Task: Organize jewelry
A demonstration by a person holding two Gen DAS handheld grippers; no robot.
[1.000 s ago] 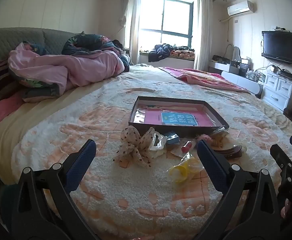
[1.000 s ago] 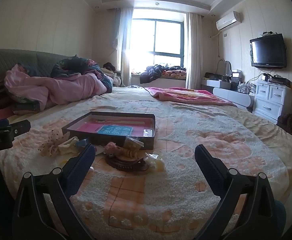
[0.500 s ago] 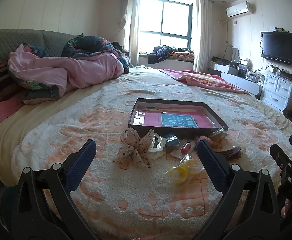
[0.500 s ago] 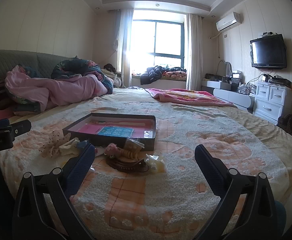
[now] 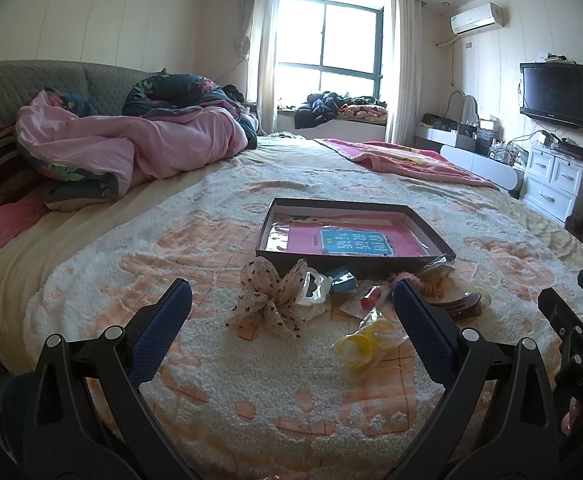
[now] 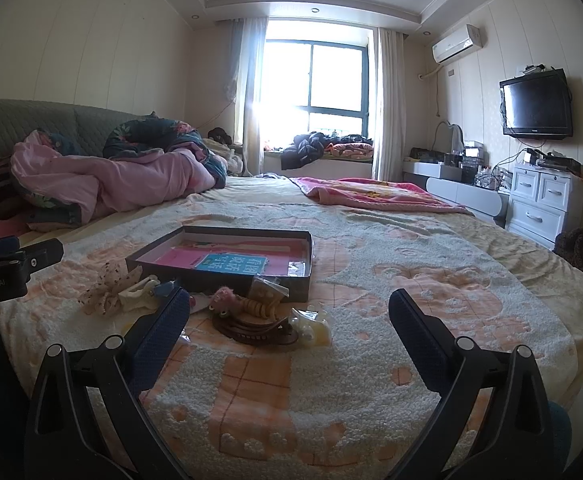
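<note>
While yellow rings [image 5: 361,345] show left cam, only right cam shows pearl clip [image 6: 311,326].

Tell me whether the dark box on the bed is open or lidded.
Open. The dark box has no lid: the pink sheet with a blue label on its floor shows in both views. No jewelry visible inside.

I'm in a home bedroom: big bed [image 5: 251,380], rumpled pink duvet [image 5: 131,148], wall TV [image 6: 537,104], white drawers [image 6: 543,204].
</note>
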